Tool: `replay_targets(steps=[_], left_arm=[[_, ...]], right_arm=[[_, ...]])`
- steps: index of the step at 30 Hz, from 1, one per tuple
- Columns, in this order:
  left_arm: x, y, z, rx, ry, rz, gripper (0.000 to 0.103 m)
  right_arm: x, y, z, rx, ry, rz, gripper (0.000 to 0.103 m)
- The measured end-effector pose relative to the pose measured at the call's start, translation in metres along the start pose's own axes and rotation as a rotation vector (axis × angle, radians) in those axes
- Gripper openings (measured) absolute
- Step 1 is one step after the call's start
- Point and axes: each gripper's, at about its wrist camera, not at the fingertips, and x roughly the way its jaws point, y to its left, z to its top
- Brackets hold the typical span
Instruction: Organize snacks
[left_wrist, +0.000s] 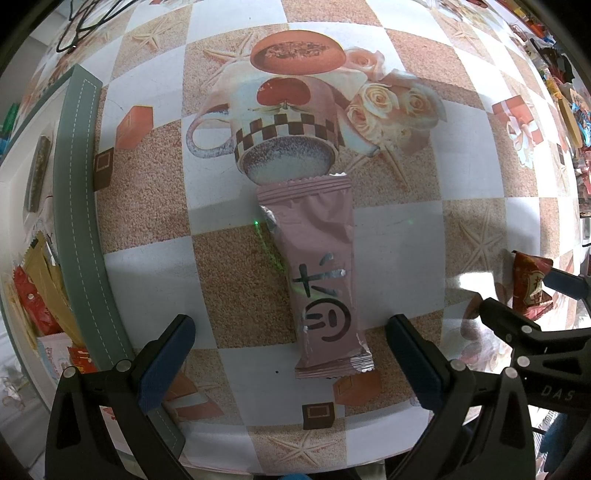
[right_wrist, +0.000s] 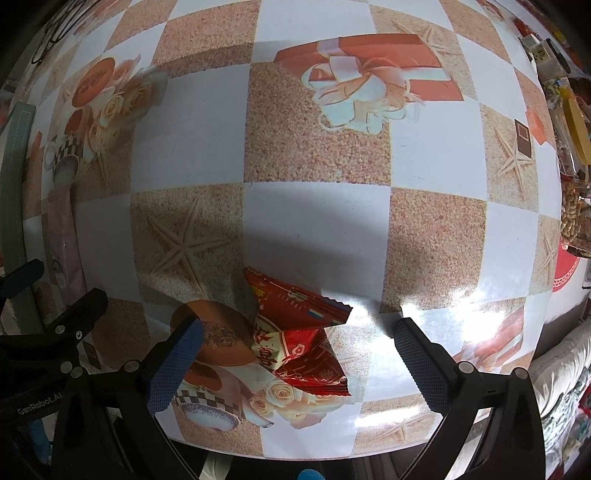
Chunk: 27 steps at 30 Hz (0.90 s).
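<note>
A long pink snack packet (left_wrist: 320, 273) lies flat on the patterned tablecloth, its near end between the wide-apart fingers of my left gripper (left_wrist: 291, 365), which stands open above it without touching. A red snack packet (right_wrist: 295, 332) lies crumpled on the cloth between the fingers of my right gripper (right_wrist: 295, 363), which is open too, pads clear of it. In the left wrist view the red packet (left_wrist: 532, 288) and the right gripper (left_wrist: 524, 299) show at the right edge. The pink packet (right_wrist: 64, 240) shows at the left of the right wrist view.
A green-rimmed box (left_wrist: 74, 221) at the left holds several packets (left_wrist: 40, 295). More snacks (right_wrist: 572, 147) pile along the right edge of the table. Cables (left_wrist: 81, 22) lie at the far left. The table's near edge (right_wrist: 295, 456) runs just below the grippers.
</note>
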Motion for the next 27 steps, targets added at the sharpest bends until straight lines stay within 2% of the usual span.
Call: replay_targets(steps=[5, 8, 10, 12, 13, 14, 15, 16, 17, 18, 21, 27], left_arm=[[0.003, 0.000, 0.011, -0.002, 0.070, 0.000, 0.102], [-0.005, -0.002, 0.017, 0.007, 0.036, 0.001, 0.094], [-0.009, -0.005, 0.019, 0.022, 0.026, 0.001, 0.088], [-0.011, -0.007, 0.021, 0.030, 0.023, 0.001, 0.083], [-0.013, -0.009, 0.021, 0.034, 0.019, 0.002, 0.078], [-0.015, -0.011, 0.022, 0.041, 0.015, 0.003, 0.075], [-0.018, -0.013, 0.022, 0.055, 0.008, 0.006, 0.066], [-0.021, -0.018, 0.024, 0.064, 0.001, 0.008, 0.047], [-0.024, -0.020, 0.025, 0.081, -0.011, 0.009, 0.034], [-0.027, -0.024, 0.027, 0.091, -0.011, 0.000, 0.025], [-0.031, -0.018, 0.028, 0.053, -0.002, -0.066, 0.025], [-0.050, -0.005, 0.018, 0.035, -0.036, -0.103, 0.025]], right_arm=[[-0.007, -0.003, 0.008, -0.005, 0.045, 0.002, 0.103], [-0.010, -0.005, 0.009, 0.009, 0.035, 0.003, 0.101], [-0.016, -0.006, 0.010, 0.008, 0.013, 0.006, 0.091], [-0.021, -0.004, 0.011, -0.011, 0.002, 0.005, 0.072], [-0.023, -0.003, 0.012, -0.022, 0.001, 0.005, 0.067], [-0.026, -0.003, 0.013, -0.030, -0.002, 0.006, 0.055], [-0.028, -0.004, 0.013, -0.034, -0.004, 0.012, 0.041], [-0.030, -0.005, 0.014, -0.035, -0.003, 0.024, 0.035], [-0.031, -0.007, 0.015, -0.029, 0.001, 0.044, 0.034], [-0.032, -0.009, 0.015, -0.023, 0.000, 0.059, 0.034], [-0.037, -0.015, 0.013, -0.001, -0.016, 0.102, 0.034], [-0.052, -0.023, 0.006, 0.012, -0.046, 0.150, 0.034]])
